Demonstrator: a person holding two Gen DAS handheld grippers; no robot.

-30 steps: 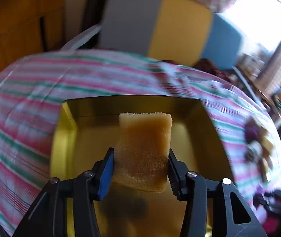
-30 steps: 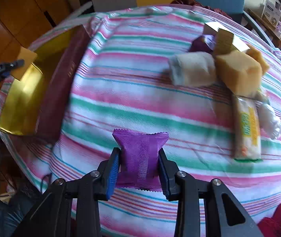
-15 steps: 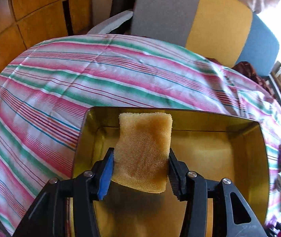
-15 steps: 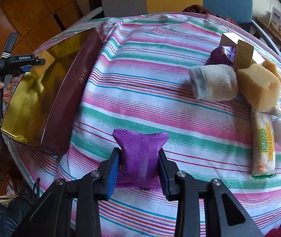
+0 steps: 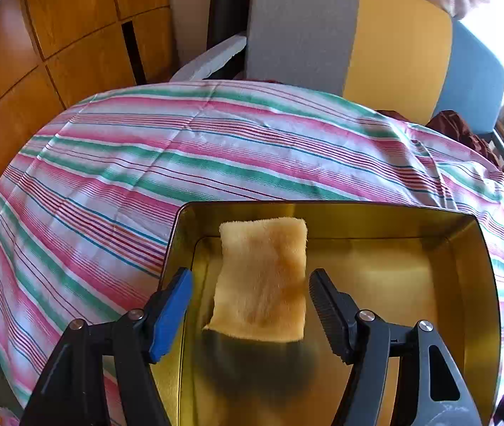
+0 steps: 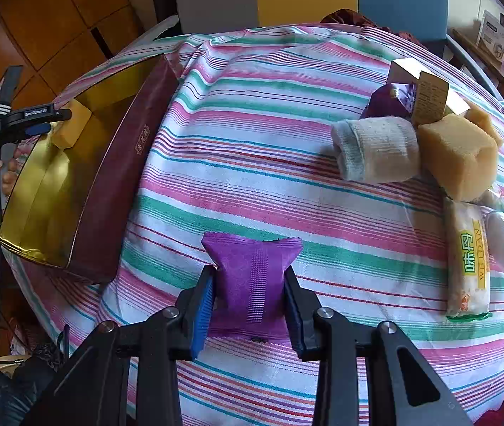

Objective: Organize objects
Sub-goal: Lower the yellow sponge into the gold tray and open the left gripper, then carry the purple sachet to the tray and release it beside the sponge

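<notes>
Sponge (image 5: 262, 277), flat yellow fuzzy, between parted left tongs (image 5: 250, 305)

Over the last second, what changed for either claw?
The left claw opened: its jaws now stand apart from the yellow sponge pad, let go over the gold metal tin; whether the sponge has landed is unclear. The view also shifted so the tin sits further right. The right claw stays shut on the purple foil packet above the striped tablecloth; the pile at right is unmoved.
</notes>
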